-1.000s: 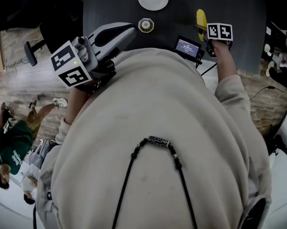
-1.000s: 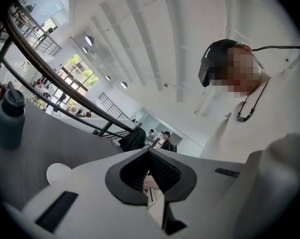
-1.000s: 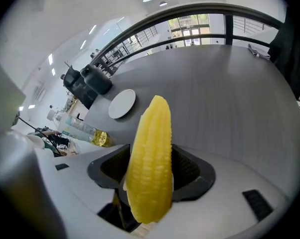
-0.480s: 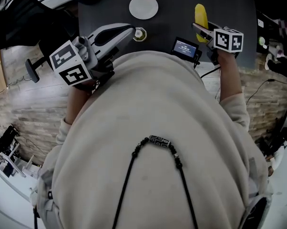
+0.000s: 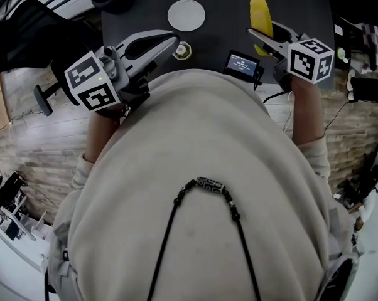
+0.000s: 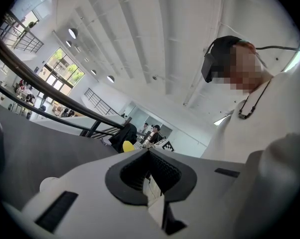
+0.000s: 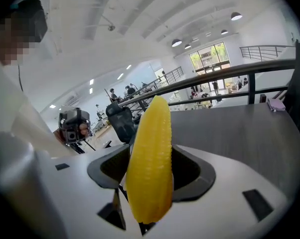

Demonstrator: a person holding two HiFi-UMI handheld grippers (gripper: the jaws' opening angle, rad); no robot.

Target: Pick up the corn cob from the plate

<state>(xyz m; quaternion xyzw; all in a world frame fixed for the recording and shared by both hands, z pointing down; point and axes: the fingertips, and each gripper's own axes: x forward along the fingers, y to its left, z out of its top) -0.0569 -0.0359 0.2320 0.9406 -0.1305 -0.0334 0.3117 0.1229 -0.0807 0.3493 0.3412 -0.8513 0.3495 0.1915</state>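
Note:
The yellow corn cob (image 5: 260,12) stands nearly upright over the dark table (image 5: 220,2), off to the right of the white plate (image 5: 186,14). My right gripper (image 5: 262,27) is shut on its lower part. In the right gripper view the corn cob (image 7: 150,158) fills the gap between the two jaws of my right gripper (image 7: 150,172), its tip pointing up. The plate has nothing on it. My left gripper (image 5: 172,40) hangs at the table's near edge, below and left of the plate, shut with nothing in it. The left gripper view shows my left gripper (image 6: 151,169) shut, with the corn cob's tip (image 6: 127,146) beyond it.
A small cream cup (image 5: 183,49) sits near the table's front edge beside the left gripper. A black device with a lit screen (image 5: 242,62) and its cable lie at the edge left of the right gripper. A dark chair (image 5: 26,24) stands left of the table.
My right gripper has lifted with the corn cob in its jaws, and the cob now shows higher over the table. My left gripper has stayed where it was.

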